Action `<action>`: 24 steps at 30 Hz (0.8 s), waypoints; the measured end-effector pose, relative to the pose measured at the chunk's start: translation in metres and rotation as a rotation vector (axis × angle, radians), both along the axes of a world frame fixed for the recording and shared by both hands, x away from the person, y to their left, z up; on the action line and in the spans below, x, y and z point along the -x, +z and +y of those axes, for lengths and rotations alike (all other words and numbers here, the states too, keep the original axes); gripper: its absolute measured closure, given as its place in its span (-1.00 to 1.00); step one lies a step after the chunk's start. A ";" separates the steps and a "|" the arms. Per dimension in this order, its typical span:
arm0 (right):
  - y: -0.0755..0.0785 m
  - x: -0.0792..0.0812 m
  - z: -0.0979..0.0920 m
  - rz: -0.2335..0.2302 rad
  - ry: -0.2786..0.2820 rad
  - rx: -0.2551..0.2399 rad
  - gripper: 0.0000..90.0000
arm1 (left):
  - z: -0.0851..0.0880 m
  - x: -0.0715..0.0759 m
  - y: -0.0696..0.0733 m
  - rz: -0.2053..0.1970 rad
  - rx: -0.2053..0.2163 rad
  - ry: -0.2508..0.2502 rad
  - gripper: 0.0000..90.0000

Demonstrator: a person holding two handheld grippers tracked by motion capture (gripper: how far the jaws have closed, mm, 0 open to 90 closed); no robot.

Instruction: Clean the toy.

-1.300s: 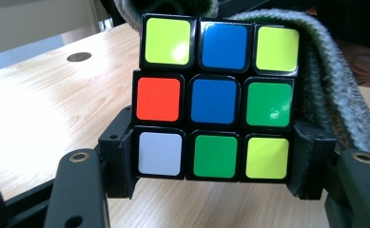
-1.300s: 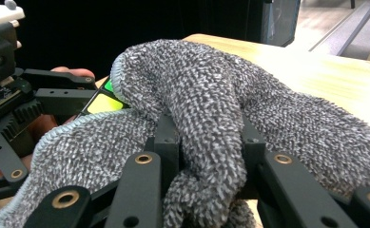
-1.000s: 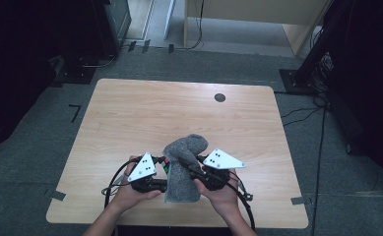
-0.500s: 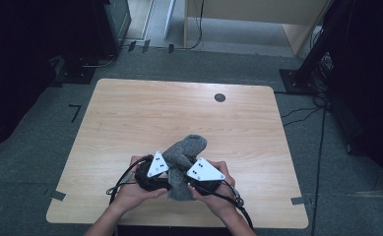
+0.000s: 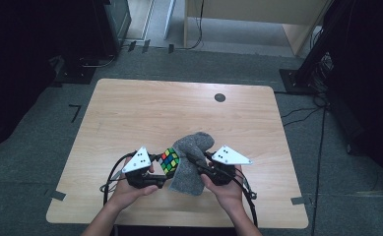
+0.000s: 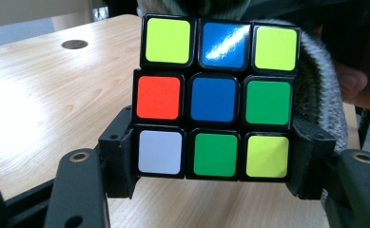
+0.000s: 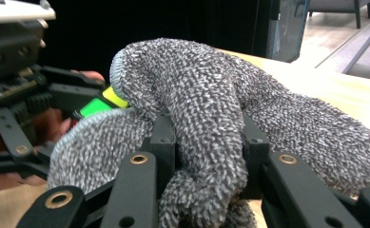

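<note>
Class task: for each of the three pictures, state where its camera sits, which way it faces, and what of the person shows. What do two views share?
High view: above the table's near side, facing forward and down; both forearms, left claw, right claw.
Left gripper view: on the left claw, facing its colourful puzzle cube.
Right gripper view: on the right claw, facing the grey knitted sock; fingers beyond.
Shared: all show cube and sock.

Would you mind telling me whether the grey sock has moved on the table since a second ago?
No, not noticeably: the grey sock lies at about the same spot below the table's round hole, near the front edge.
</note>
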State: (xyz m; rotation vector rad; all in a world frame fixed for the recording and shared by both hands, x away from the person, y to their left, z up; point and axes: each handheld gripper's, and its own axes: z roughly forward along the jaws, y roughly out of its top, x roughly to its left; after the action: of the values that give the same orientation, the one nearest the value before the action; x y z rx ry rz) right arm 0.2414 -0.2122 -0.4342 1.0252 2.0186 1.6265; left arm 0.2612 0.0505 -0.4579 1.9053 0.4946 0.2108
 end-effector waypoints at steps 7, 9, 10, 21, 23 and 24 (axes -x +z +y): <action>0.007 0.011 0.015 -0.086 0.058 0.015 0.49 | -0.006 0.006 0.000 -0.060 -0.037 -0.001 -0.24; 0.002 0.006 0.010 -0.059 0.014 0.028 0.49 | -0.002 0.005 0.001 -0.057 -0.017 0.008 -0.24; 0.000 0.003 0.007 -0.048 -0.003 0.031 0.50 | 0.000 0.004 0.002 -0.053 -0.008 0.013 -0.24; 0.009 0.013 0.017 -0.089 0.070 -0.007 0.49 | -0.007 0.008 0.000 -0.089 -0.046 0.000 -0.24; 0.004 0.008 0.012 -0.056 0.032 -0.007 0.50 | -0.003 0.007 0.002 -0.088 -0.026 0.007 -0.24; 0.001 0.004 0.008 -0.034 0.008 -0.006 0.50 | -0.001 0.007 0.002 -0.088 -0.023 0.015 -0.24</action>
State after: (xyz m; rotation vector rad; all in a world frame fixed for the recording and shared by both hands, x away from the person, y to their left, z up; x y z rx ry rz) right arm 0.2371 -0.2040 -0.4332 0.9858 1.9996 1.6444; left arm 0.2545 0.0493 -0.4556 1.9066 0.4489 0.3096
